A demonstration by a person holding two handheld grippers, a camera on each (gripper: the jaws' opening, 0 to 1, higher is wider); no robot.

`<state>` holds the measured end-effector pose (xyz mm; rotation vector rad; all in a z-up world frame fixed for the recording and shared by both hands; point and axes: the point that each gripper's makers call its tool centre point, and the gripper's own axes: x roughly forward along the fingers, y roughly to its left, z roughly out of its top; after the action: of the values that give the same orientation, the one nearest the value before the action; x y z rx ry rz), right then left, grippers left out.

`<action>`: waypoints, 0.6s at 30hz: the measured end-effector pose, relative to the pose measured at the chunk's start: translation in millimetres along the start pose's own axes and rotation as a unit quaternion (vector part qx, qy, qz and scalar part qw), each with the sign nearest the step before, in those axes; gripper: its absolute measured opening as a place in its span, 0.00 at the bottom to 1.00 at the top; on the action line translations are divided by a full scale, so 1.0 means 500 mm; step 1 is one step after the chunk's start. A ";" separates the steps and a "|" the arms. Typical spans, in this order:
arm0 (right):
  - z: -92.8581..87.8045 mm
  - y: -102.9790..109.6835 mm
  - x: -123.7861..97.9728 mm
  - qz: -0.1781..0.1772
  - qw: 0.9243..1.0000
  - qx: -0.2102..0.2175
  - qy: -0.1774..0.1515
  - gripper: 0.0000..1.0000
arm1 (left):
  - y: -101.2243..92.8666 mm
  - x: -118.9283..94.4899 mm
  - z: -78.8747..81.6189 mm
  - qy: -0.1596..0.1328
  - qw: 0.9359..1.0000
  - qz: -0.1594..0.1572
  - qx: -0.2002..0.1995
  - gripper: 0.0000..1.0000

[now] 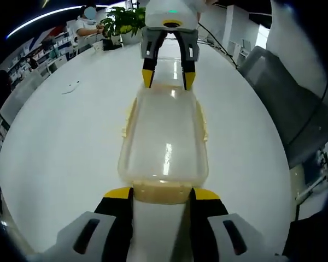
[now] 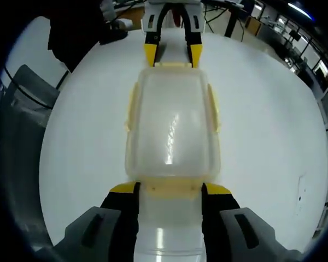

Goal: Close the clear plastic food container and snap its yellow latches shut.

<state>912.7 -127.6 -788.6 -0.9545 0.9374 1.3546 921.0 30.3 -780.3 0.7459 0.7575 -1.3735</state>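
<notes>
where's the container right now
The clear container lies lid-on in the middle of the white table, end-on between the two grippers: the left gripper at its near end in the left gripper view, the right gripper at its far end.

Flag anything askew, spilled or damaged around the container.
Nothing stands out. The clear container sits flat on the white table, lid on; the left gripper and the right gripper face its opposite short ends.
</notes>
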 end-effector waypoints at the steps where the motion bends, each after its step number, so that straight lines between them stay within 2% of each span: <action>1: 0.000 0.001 -0.001 0.000 1.000 0.000 0.001 0.42 | 0.001 0.000 -0.001 0.001 1.000 -0.001 0.002 0.35; 9: -0.001 0.004 -0.004 0.001 1.000 -0.002 0.008 0.41 | -0.003 0.003 0.006 0.015 1.000 -0.008 0.014 0.34; 11: -0.003 0.003 -0.006 0.001 1.000 0.000 0.011 0.38 | -0.004 0.003 0.008 0.016 1.000 -0.010 0.015 0.34; 18: -0.004 -0.002 -0.007 0.002 1.000 -0.002 0.014 0.37 | 0.001 0.004 0.004 0.014 1.000 -0.009 0.014 0.34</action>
<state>913.8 -130.7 -786.2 -0.9775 0.9575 1.3504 921.6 27.6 -780.6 0.7823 0.7695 -1.3951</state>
